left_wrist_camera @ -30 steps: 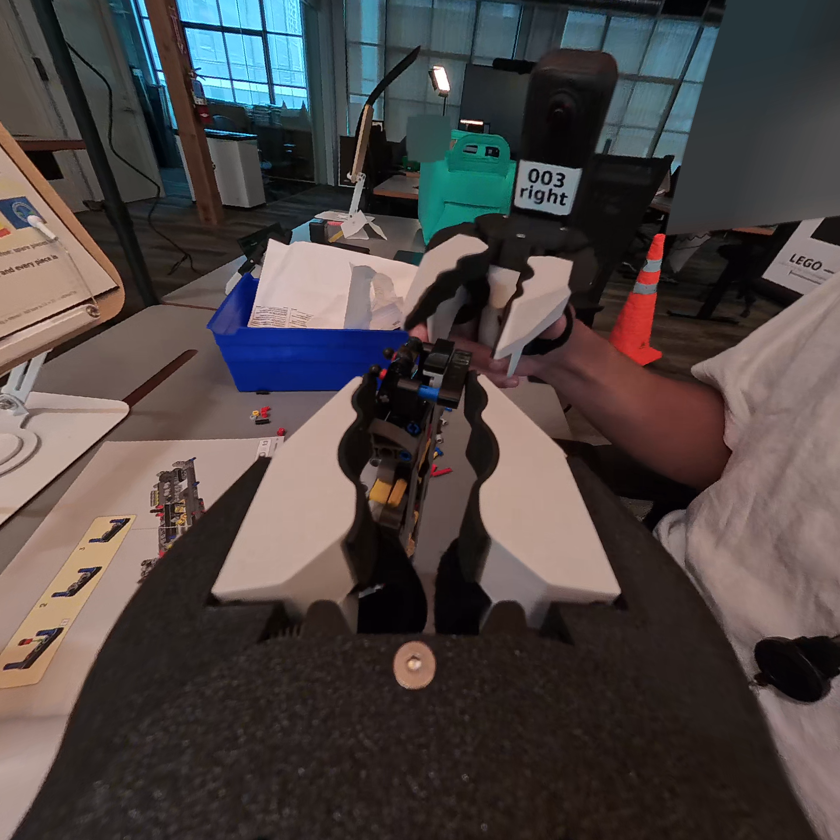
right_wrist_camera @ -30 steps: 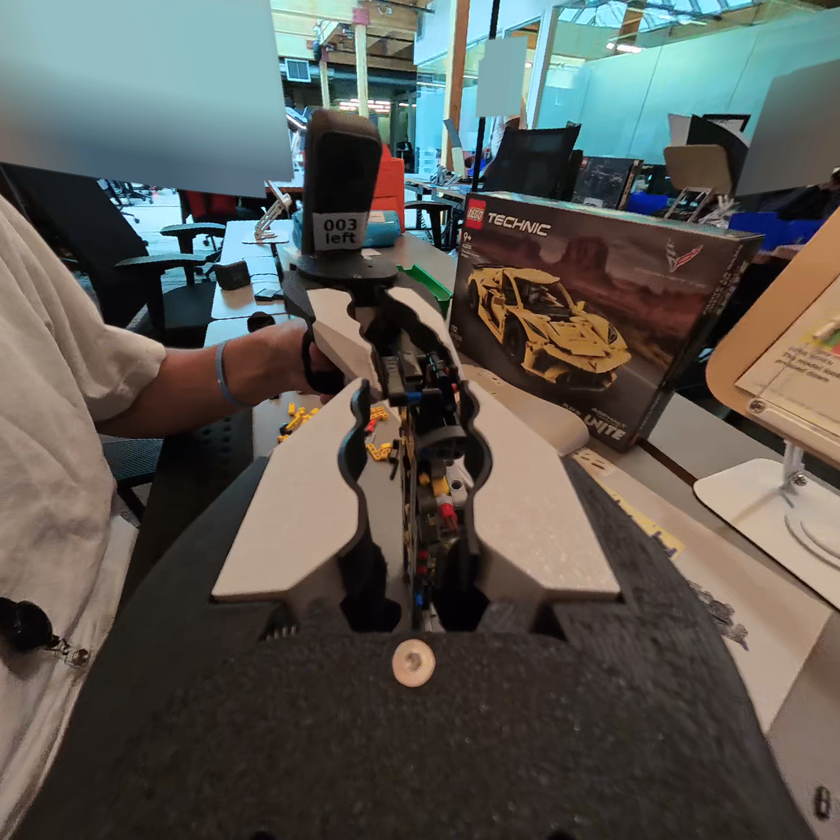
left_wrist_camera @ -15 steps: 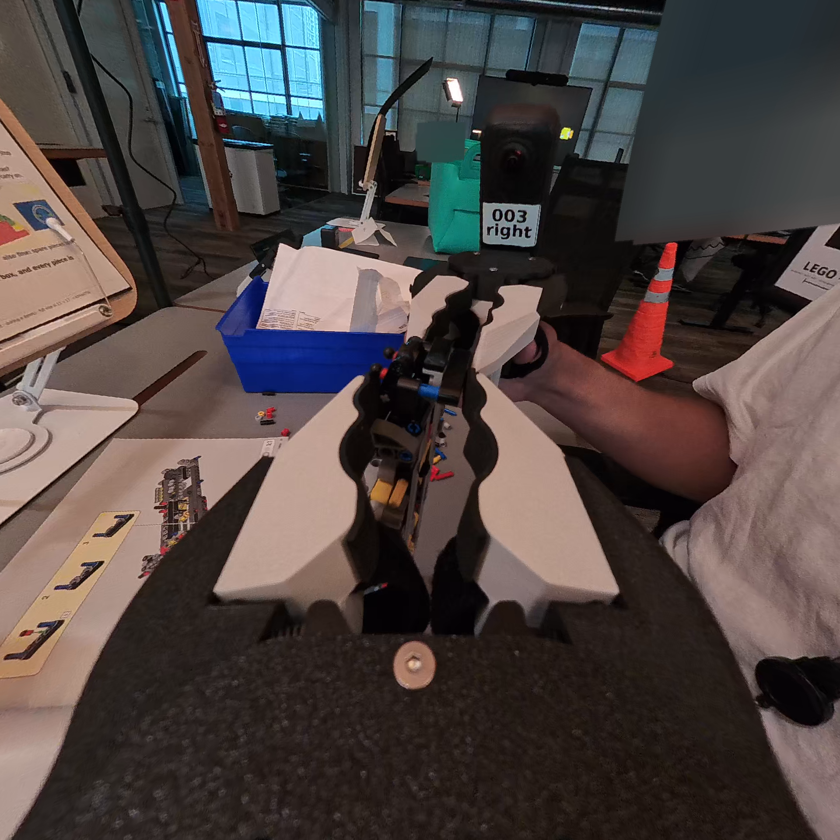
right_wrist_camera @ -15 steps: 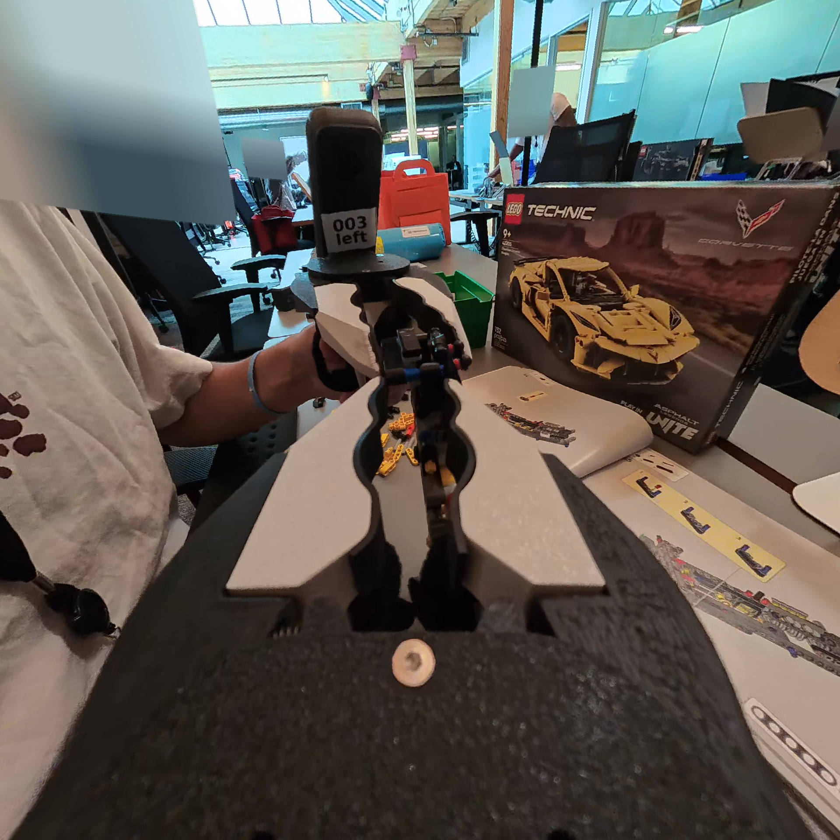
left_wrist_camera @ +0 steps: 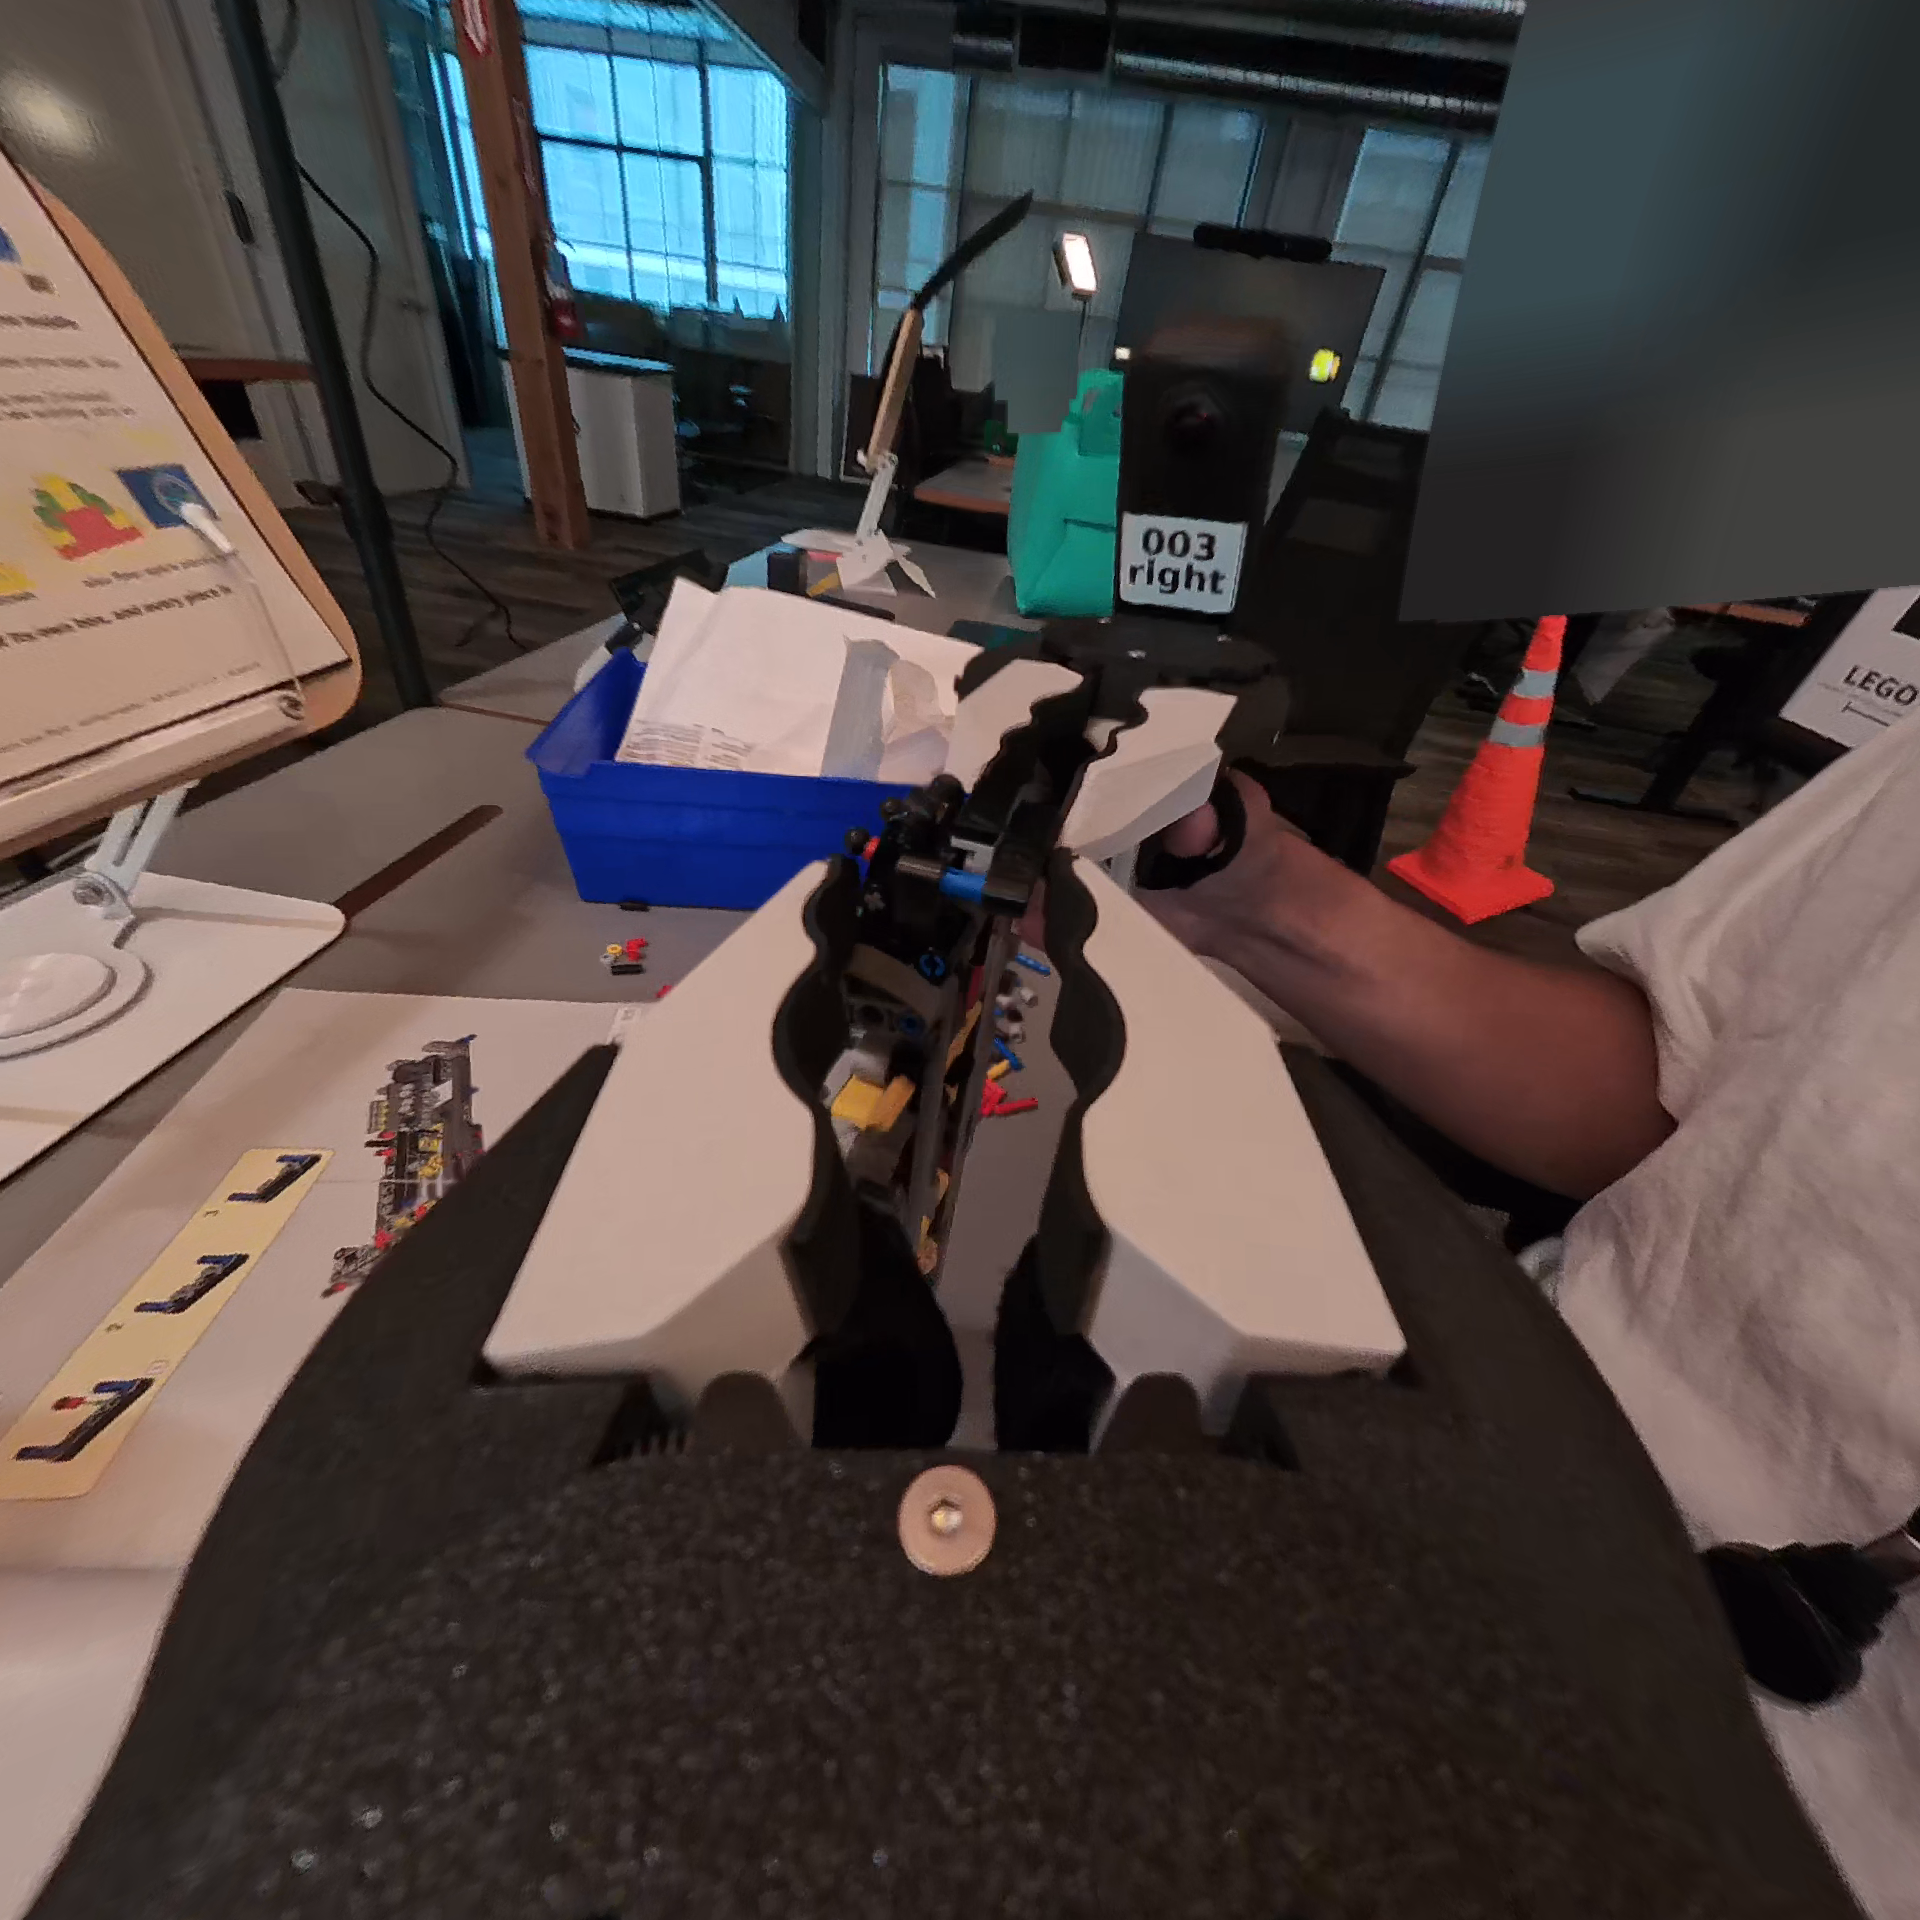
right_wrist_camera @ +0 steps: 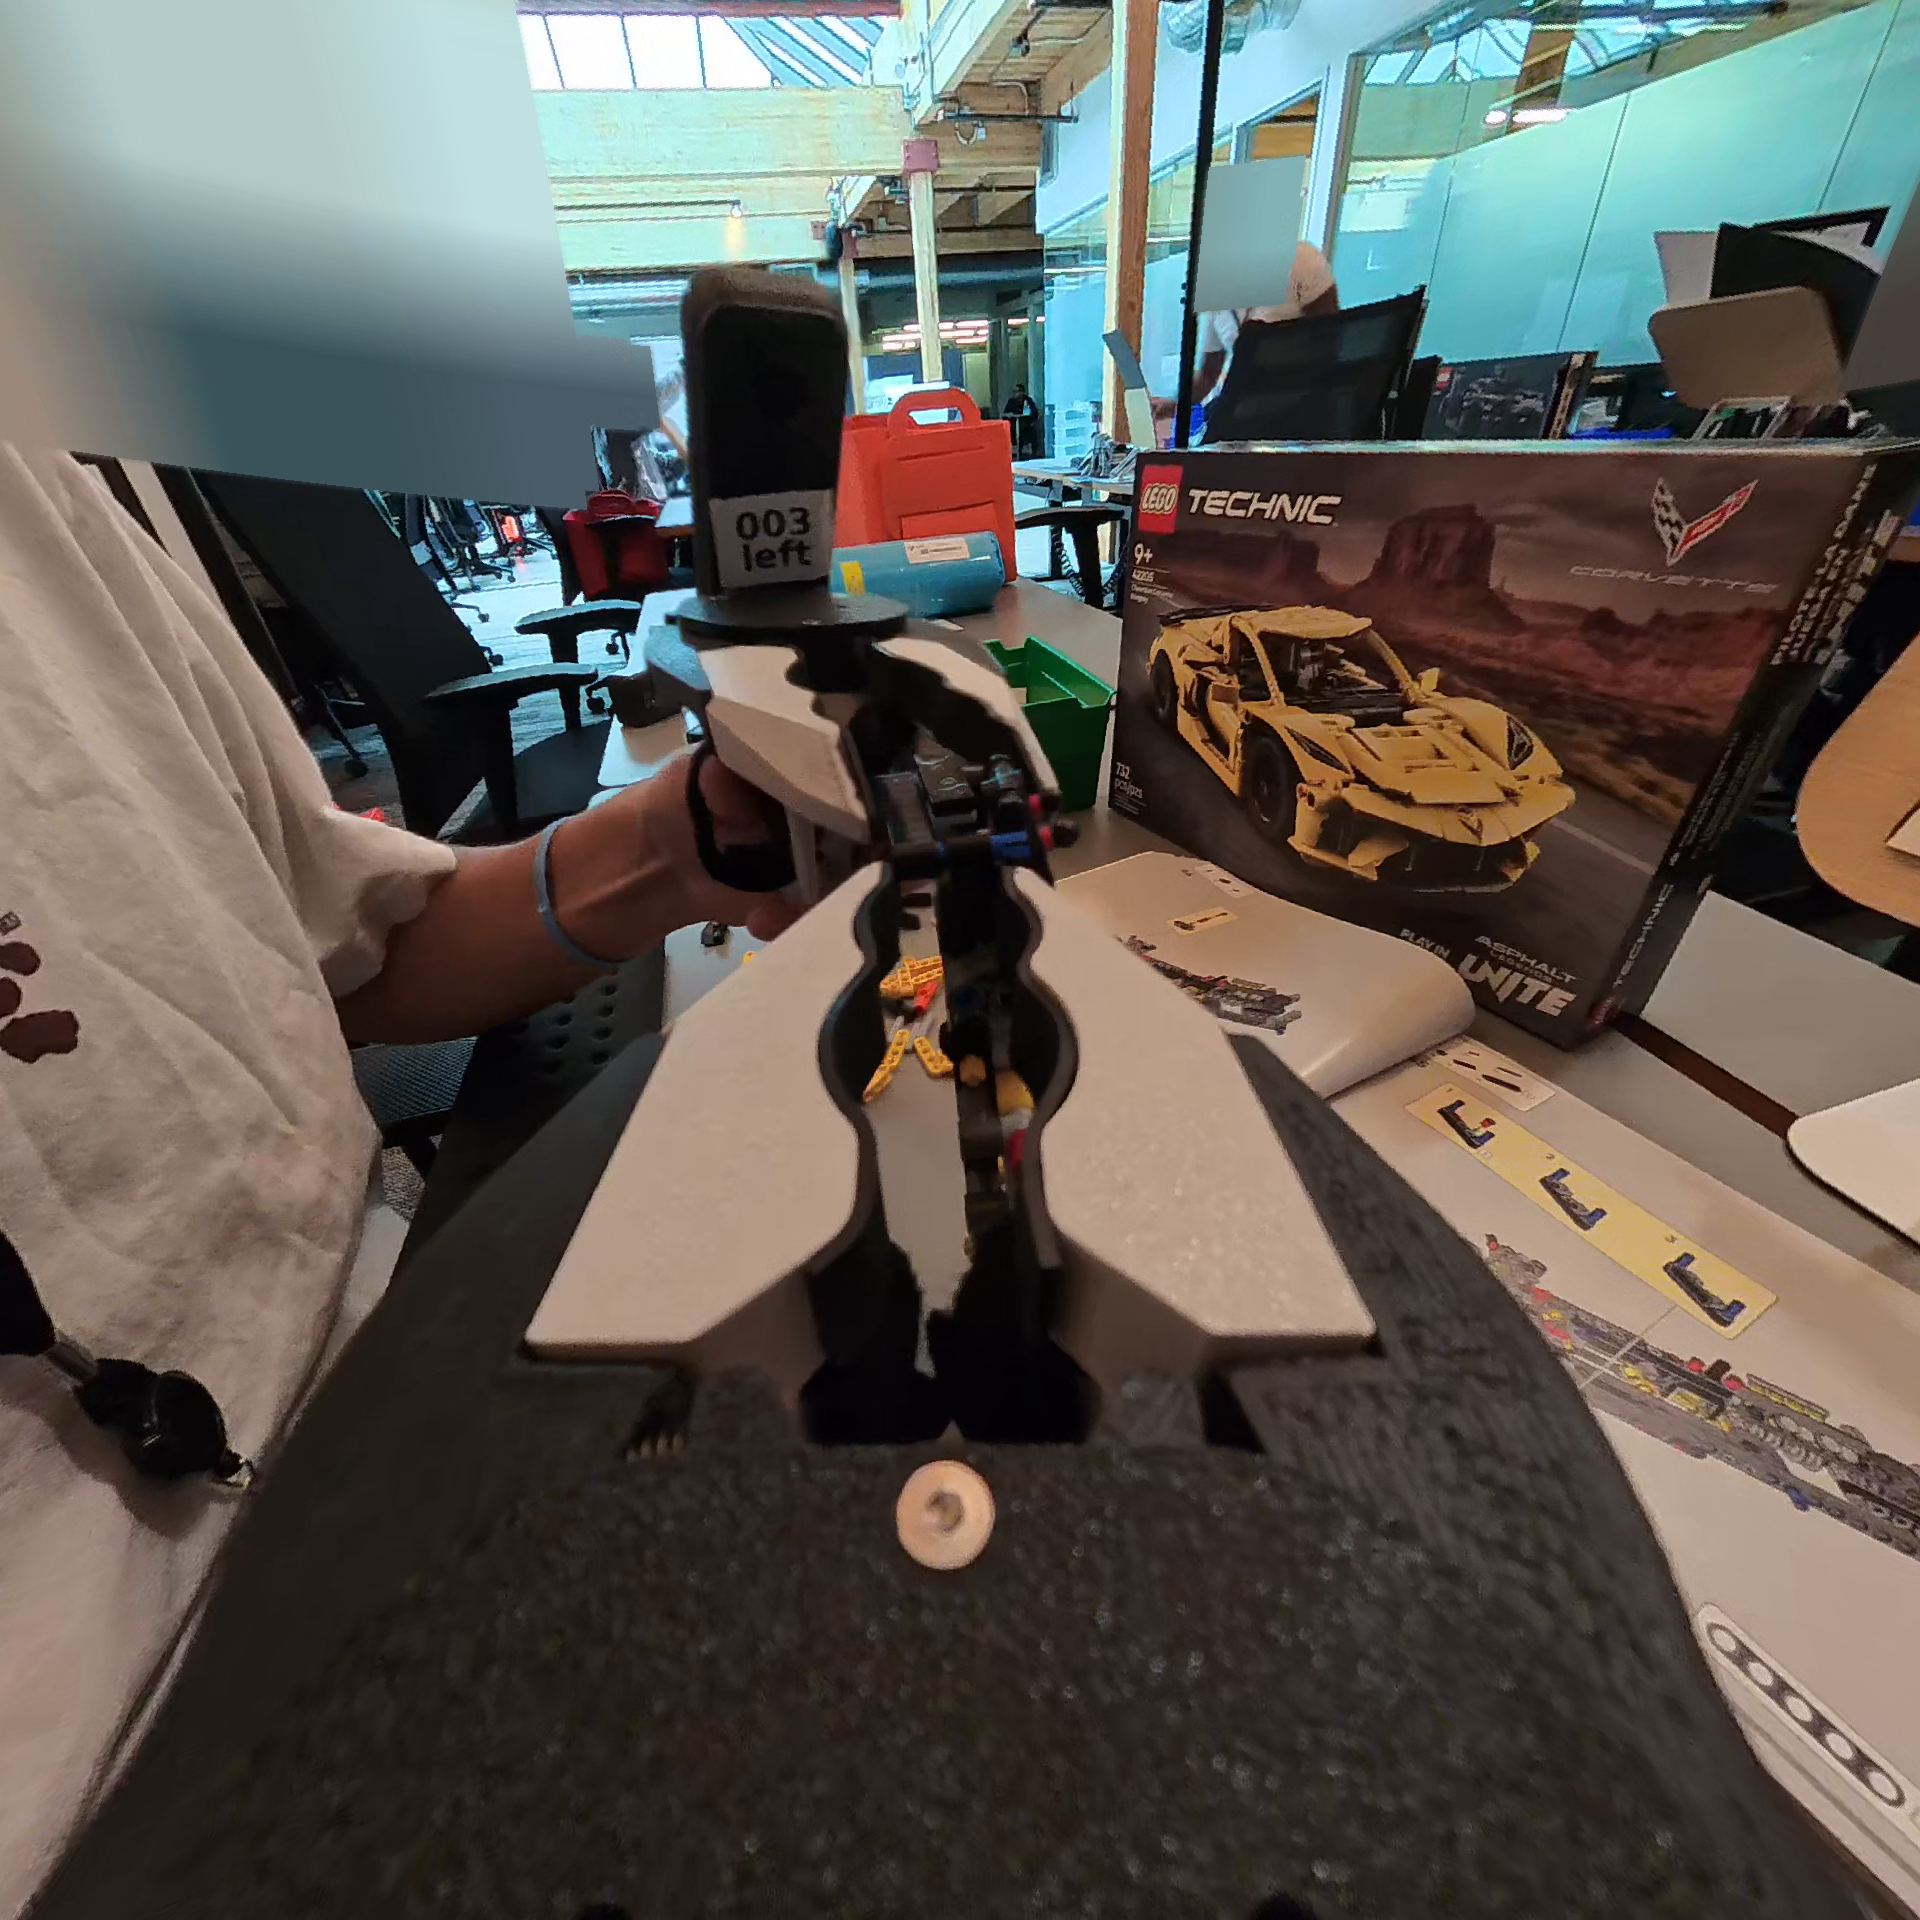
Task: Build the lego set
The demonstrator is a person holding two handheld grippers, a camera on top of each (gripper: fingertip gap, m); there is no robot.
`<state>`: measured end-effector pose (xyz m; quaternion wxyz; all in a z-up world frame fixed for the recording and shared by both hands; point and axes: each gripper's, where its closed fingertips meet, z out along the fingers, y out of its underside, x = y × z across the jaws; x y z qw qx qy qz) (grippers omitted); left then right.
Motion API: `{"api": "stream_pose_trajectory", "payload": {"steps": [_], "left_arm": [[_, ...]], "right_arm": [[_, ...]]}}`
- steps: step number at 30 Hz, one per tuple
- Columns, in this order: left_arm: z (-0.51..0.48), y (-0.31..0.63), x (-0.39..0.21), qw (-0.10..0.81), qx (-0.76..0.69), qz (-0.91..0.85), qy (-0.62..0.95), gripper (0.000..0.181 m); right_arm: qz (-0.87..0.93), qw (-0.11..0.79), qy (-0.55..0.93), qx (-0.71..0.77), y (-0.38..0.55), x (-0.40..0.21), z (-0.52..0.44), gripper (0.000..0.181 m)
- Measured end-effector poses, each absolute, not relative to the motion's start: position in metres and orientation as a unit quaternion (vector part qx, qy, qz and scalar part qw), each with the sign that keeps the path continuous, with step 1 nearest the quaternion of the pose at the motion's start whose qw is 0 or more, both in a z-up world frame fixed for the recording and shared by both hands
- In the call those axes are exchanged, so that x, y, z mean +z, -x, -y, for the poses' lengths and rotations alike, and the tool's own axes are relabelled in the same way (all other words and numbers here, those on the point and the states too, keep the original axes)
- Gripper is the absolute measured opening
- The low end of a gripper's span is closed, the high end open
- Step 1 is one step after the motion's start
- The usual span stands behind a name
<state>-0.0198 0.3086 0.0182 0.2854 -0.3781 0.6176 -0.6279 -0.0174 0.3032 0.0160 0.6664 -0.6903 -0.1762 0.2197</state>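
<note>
- Centrally, the left gripper [left_wrist_camera: 940, 894] pinches the lego assembly [left_wrist_camera: 914, 997], a long dark frame with blue, yellow and red parts, held on edge between its two white fingers above the table [left_wrist_camera: 436, 914].
- Opposite it, the right gripper [right_wrist_camera: 951, 883] is pressed onto the same lego assembly [right_wrist_camera: 977, 1039]; the two grippers meet nose to nose at the frame's far end.
- Left wrist view: the right gripper [left_wrist_camera: 1039, 821] appears beyond, a hand [left_wrist_camera: 1226, 883] wrapped around its grip.
- Right wrist view: the left gripper [right_wrist_camera: 935, 800] appears beyond, gripped by the other hand [right_wrist_camera: 675, 862].
- Loose yellow pieces [right_wrist_camera: 909, 1018] lie on the table beneath the frame.
- An open instruction booklet [left_wrist_camera: 312, 1164] lies flat at the near left.
- A blue bin [left_wrist_camera: 707, 831] holding white paper bags [left_wrist_camera: 790, 686] stands behind.
- The set's box [right_wrist_camera: 1455, 727], printed with a yellow car, stands upright beyond the booklet.
- An orange cone [left_wrist_camera: 1486, 810] stands on the floor.
</note>
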Motion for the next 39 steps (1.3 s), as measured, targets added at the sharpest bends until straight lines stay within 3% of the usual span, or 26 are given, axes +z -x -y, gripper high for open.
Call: {"api": "stream_pose_trajectory", "payload": {"steps": [2, 6, 8, 39], "left_arm": [[-0.308, 0.027, 0.020, 0.277, -0.641, -0.611, 0.372, 0.027], [-0.309, 0.028, 0.014, 0.278, -0.627, -0.627, 0.370, 0.032], [-0.307, 0.031, 0.016, 0.273, -0.629, -0.634, 0.358, 0.023], [-0.296, 0.039, 0.012, 0.293, -0.651, -0.628, 0.310, 0.015]], "right_arm": [[0.175, 0.667, 0.689, 0.224, 0.018, 0.016, -0.302, 0.017], [0.190, 0.669, 0.682, 0.226, 0.022, 0.016, -0.301, 0.017], [0.189, 0.667, 0.680, 0.237, 0.022, 0.016, -0.300, 0.017], [0.207, 0.659, 0.689, 0.219, 0.029, 0.011, -0.289, 0.013]]}}
